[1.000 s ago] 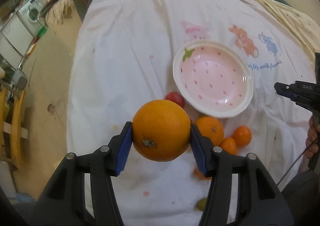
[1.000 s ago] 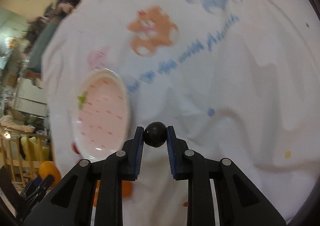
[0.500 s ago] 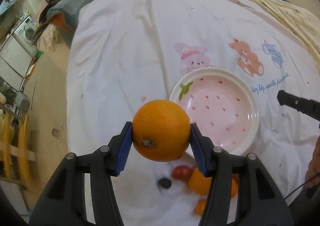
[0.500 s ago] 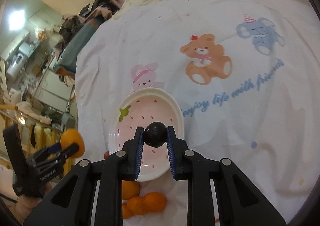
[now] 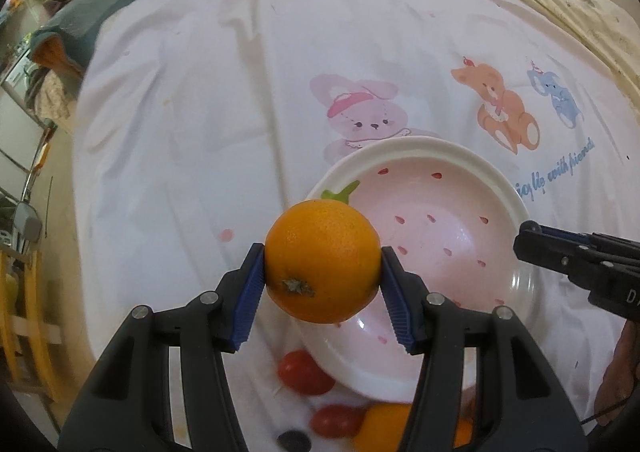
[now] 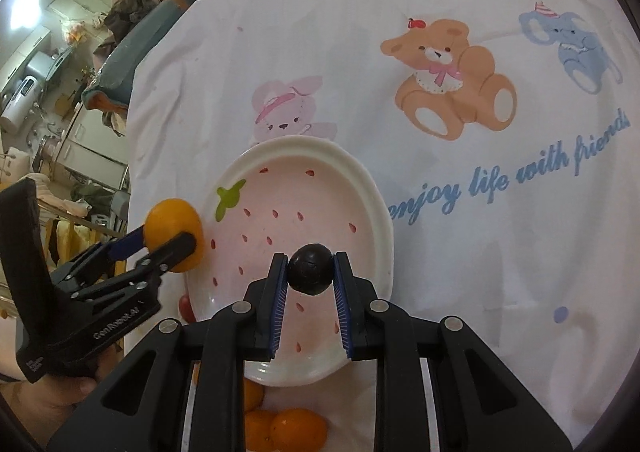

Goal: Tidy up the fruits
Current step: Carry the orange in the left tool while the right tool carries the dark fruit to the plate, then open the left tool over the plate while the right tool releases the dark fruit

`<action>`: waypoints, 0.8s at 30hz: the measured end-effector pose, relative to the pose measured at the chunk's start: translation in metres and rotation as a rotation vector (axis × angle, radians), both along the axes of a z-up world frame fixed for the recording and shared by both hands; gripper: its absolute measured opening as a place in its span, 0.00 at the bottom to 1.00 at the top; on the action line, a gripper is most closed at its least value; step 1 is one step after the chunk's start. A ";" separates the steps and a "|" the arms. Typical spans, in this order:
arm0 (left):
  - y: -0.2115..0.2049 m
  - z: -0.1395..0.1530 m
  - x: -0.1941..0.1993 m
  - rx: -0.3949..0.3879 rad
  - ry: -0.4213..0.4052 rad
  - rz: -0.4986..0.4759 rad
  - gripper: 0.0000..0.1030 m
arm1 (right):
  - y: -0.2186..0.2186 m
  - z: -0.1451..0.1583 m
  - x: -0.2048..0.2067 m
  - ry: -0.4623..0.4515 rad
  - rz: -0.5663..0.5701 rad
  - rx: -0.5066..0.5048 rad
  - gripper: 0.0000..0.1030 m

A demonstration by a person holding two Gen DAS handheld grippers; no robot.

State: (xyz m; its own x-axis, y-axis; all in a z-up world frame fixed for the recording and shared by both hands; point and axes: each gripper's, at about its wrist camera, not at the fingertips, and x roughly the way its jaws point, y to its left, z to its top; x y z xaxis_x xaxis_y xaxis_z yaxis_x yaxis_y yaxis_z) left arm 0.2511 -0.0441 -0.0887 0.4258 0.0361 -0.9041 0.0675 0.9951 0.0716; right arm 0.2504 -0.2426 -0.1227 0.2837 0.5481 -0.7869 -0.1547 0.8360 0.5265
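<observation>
Left gripper (image 5: 322,284) clamps orange (image 5: 322,266) at bowl (image 5: 516,211) rim; right gripper (image 6: 310,272) pinches dark fruit (image 6: 311,269) over bowl. Risk: orange released early rolls off rim.

A pink bowl (image 5: 436,236) with red seed flecks sits on a white cloth (image 5: 224,99) printed with pastel animals.

One bowl (image 5: 420,149), two red tomatoes (image 5: 304,372), one large orange (image 5: 322,266)
</observation>
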 end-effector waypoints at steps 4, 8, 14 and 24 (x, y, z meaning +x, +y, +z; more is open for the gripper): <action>-0.006 -0.005 0.008 0.002 -0.006 -0.015 0.50 | -0.003 -0.008 0.007 0.021 -0.016 0.014 0.23; -0.009 -0.009 0.016 -0.012 -0.003 -0.013 0.51 | -0.005 -0.012 0.016 0.030 -0.033 0.038 0.24; -0.011 -0.011 0.020 -0.013 -0.007 -0.030 0.51 | -0.008 -0.015 0.027 0.033 -0.057 0.066 0.25; -0.016 -0.023 0.019 -0.040 0.064 -0.048 0.54 | -0.013 -0.014 0.031 0.036 -0.083 0.074 0.27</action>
State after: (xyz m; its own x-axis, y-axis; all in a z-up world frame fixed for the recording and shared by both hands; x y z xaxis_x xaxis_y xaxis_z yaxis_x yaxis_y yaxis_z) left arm 0.2699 -0.0599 -0.1121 0.3672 -0.0195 -0.9299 0.1184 0.9926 0.0259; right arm 0.2811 -0.2553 -0.1368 0.3033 0.5805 -0.7557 -0.0664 0.8040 0.5910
